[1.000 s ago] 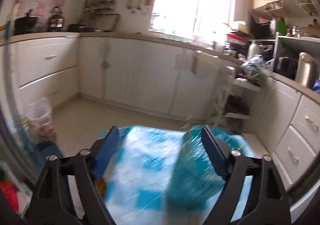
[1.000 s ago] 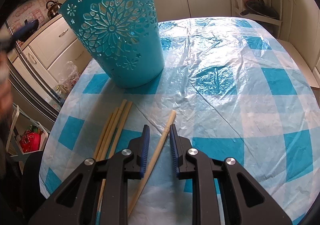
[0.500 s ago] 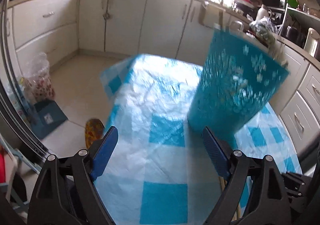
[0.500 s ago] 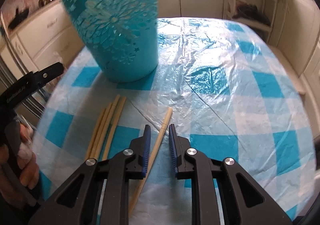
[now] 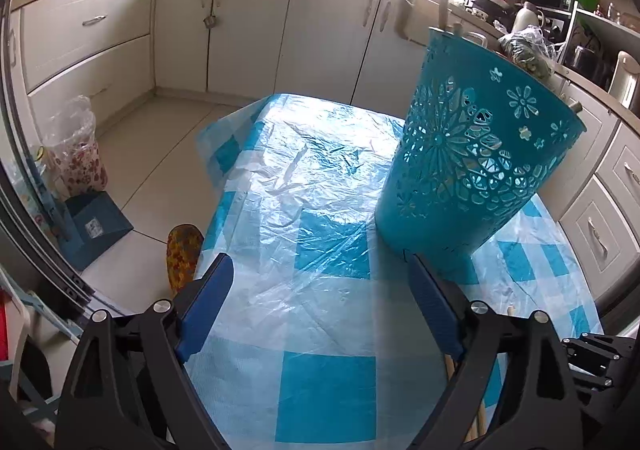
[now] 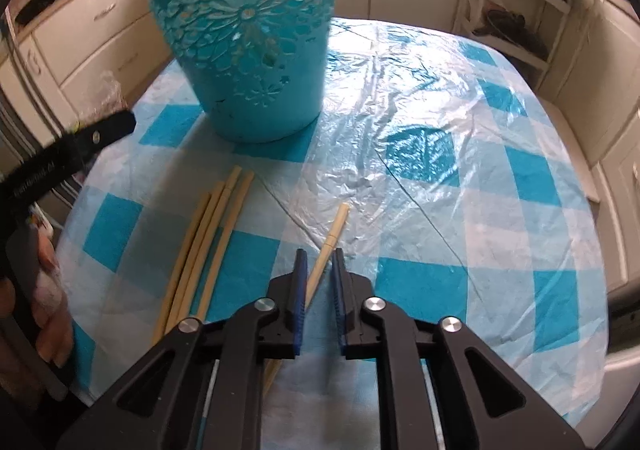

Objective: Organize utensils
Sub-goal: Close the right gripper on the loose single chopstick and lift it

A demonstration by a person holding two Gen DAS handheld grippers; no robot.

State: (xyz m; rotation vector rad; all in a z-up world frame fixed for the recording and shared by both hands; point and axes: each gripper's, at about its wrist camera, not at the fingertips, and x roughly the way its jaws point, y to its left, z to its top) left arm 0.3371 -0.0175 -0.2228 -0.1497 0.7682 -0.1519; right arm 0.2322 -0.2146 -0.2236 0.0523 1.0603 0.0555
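A teal cut-out basket (image 5: 472,169) (image 6: 252,49) stands upright on the blue-checked table (image 6: 440,153), with a couple of stick ends (image 5: 442,13) poking above its rim. Several bamboo chopsticks (image 6: 212,242) lie bunched in front of it. One single chopstick (image 6: 334,230) lies apart, and my right gripper (image 6: 320,254) has its jaws closed in on it near its middle. My left gripper (image 5: 318,262) hovers left of the basket, jaws wide and still opening, with nothing between them. One of its fingers (image 6: 96,133) and the hand (image 6: 44,290) holding it show in the right wrist view.
The table's left edge (image 5: 208,234) drops to a tiled floor holding a bag-lined bin (image 5: 76,153), a blue dustpan (image 5: 92,226) and an orange patterned object (image 5: 182,258). White cabinets (image 5: 248,29) ring the room. A shelf rack (image 6: 512,29) stands behind the table.
The left gripper sank and tipped down from facing the room to the table beside the basket. The right gripper's jaws narrowed around the single chopstick.
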